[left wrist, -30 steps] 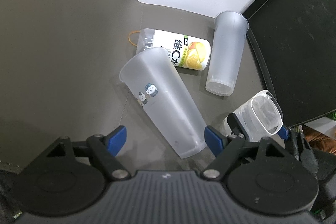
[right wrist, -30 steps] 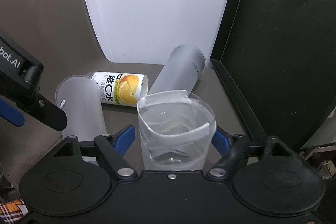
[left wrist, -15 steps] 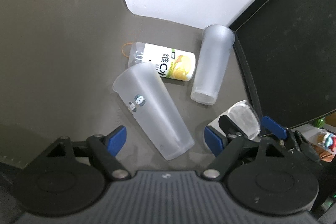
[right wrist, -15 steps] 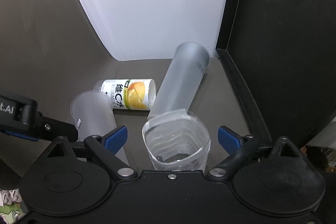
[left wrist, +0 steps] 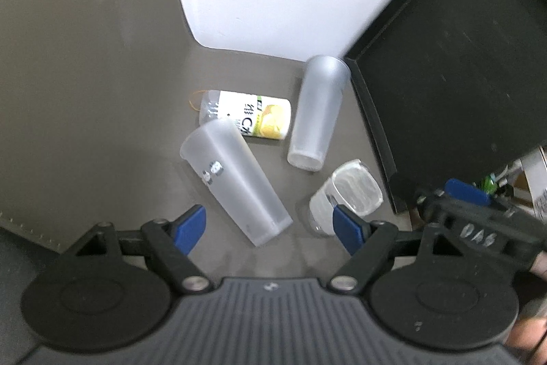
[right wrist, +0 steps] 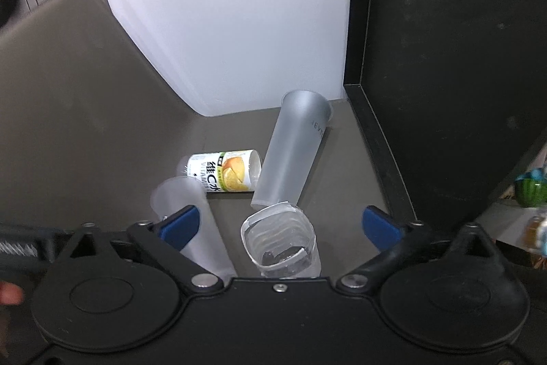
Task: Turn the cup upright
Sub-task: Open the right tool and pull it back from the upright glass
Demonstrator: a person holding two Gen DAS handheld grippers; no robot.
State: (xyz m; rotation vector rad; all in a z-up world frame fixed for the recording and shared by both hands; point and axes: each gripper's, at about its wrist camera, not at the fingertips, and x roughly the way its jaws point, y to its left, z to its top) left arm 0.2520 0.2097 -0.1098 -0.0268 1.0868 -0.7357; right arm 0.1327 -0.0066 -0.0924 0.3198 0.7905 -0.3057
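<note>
Clear cup point(right wrist: 282, 242) is seen standing upright, mouth up, on the desk point(right wrist: 342, 180), between the widely spread fingers of the right tool point(right wrist: 279, 225) but touched by neither. The blue pads point(right wrist: 179, 225) of that tool are set well apart on either side of the cup, and nothing is gripped. In the left wrist view the same clear cup point(left wrist: 348, 194) is shown just behind the right-hand pad of the left tool point(left wrist: 270, 226), which is likewise held wide open with nothing between its fingers point(left wrist: 189, 228). The closed end of a frosted cup with small stickers point(left wrist: 236, 182) is seen lying in the gap between those fingers without contact being visible; this cup is laid on its side, its mouth pointed away. Beyond it a labelled bottle point(left wrist: 246, 118) is laid on its side, with the frosted cup's rim overlapping it in the left view. Just beside the bottle a taller frosted tumbler point(left wrist: 318, 112) is also laid on its side, its base turned toward the clear cup and near it. The right tool point(left wrist: 465, 211) is partly seen at the edge of the left view. The desk is bounded by a white panel point(right wrist: 222, 23) at the back and a black panel point(right wrist: 444, 57) on the right.
</note>
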